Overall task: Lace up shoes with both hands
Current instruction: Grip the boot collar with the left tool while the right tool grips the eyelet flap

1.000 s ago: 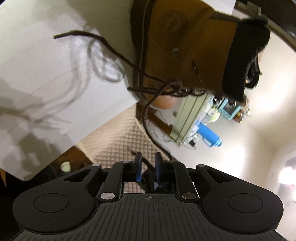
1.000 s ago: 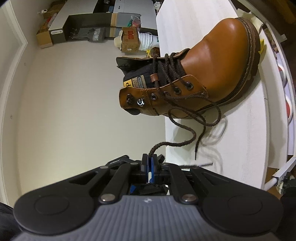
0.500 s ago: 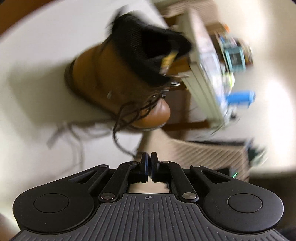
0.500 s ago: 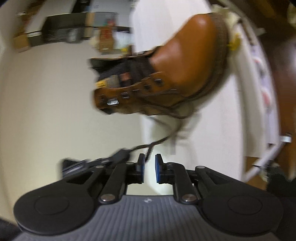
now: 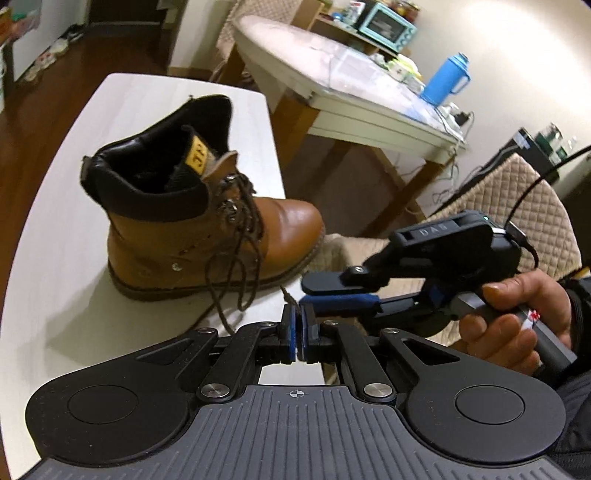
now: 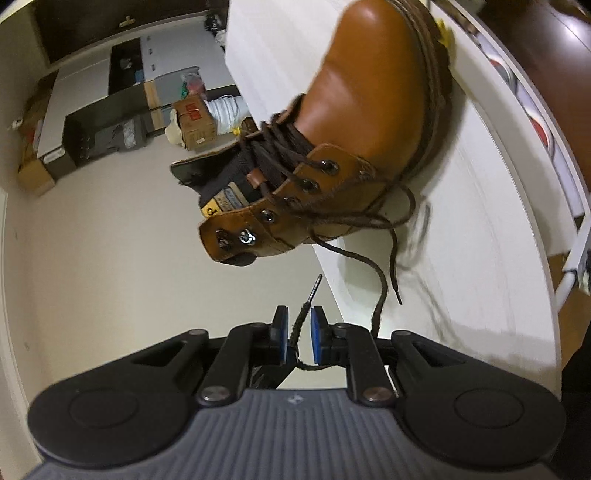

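Note:
A brown leather boot (image 5: pixel 221 236) with dark brown laces stands on a white table (image 5: pixel 55 221). My left gripper (image 5: pixel 295 325) hovers near the table's edge by the toe, pads shut on the end of a lace (image 5: pixel 285 293); its tip pokes up past them. A hand (image 5: pixel 517 306) holds my right gripper (image 5: pixel 303 295) just right of it. In the right wrist view the boot (image 6: pixel 362 110) fills the upper right. That same lace end (image 6: pixel 312 291) runs between the open pads of my right gripper (image 6: pixel 299 325) without being pressed. The other lace (image 6: pixel 395 266) hangs loose over the table.
Behind the white table stands a larger table with a blue bottle (image 5: pixel 445 79) and a teal toaster oven (image 5: pixel 388 24). A quilted chair (image 5: pixel 517 192) is close on the right. Cardboard boxes (image 6: pixel 194 122) and cabinets line the far floor.
My right gripper went from shut on the lace end to open. My left gripper rose and rolled upright, and its pads closed on that lace end.

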Tool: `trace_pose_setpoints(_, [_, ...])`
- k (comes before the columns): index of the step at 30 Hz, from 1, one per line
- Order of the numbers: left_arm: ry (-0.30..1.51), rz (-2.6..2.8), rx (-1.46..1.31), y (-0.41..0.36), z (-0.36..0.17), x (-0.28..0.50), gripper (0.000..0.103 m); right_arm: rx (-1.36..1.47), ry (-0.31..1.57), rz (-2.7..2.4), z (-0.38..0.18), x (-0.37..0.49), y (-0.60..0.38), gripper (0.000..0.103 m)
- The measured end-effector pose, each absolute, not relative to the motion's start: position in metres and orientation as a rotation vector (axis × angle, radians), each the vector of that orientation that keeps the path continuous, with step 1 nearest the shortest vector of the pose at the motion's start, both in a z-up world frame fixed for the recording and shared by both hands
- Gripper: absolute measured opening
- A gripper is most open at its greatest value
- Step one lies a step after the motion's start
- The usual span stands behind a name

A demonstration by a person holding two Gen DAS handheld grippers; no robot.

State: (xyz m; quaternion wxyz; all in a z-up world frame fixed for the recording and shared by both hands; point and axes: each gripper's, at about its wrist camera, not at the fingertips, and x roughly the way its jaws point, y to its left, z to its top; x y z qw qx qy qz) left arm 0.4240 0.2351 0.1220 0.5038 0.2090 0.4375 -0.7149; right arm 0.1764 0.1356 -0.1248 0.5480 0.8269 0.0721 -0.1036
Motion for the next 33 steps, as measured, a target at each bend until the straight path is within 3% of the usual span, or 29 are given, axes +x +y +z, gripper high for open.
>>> trace_pose_setpoints(6, [1.033, -1.742, 0.53, 0.234, 0.121, 0.415, 0.003, 1.947, 0.212, -0.238, -0.125, 0.182, 0.137, 0.014])
trace_pose_setpoints(7, [1.035, -1.743, 0.53, 0.234, 0.121, 0.415, 0.003, 1.938, 0.215, -0.233, -0.125, 0.183, 0.137, 0.004])
trace_pose_setpoints(13, [1.095, -1.715, 0.5, 0.229, 0.122, 0.423, 0.006, 1.699, 0.329, -0.308, -0.093, 0.19, 0.127, 0.004])
trace_pose_setpoints(18, [1.078, -1.669, 0.427, 0.207, 0.153, 0.468, 0.007, 1.373, 0.464, -0.388, -0.045, 0.199, 0.107, 0.004])
trace_pose_setpoints(21, [1.063, -1.617, 0.434, 0.181, 0.166, 0.491, 0.013, 1.322, 0.471, -0.384, -0.034, 0.202, 0.089, 0.004])
trace_pose_setpoints(33, [1.352, -1.581, 0.691, 0.071, 0.134, 0.513, 0.017, 1.265, 0.516, -0.249, -0.046, 0.229, 0.032, 0.004])
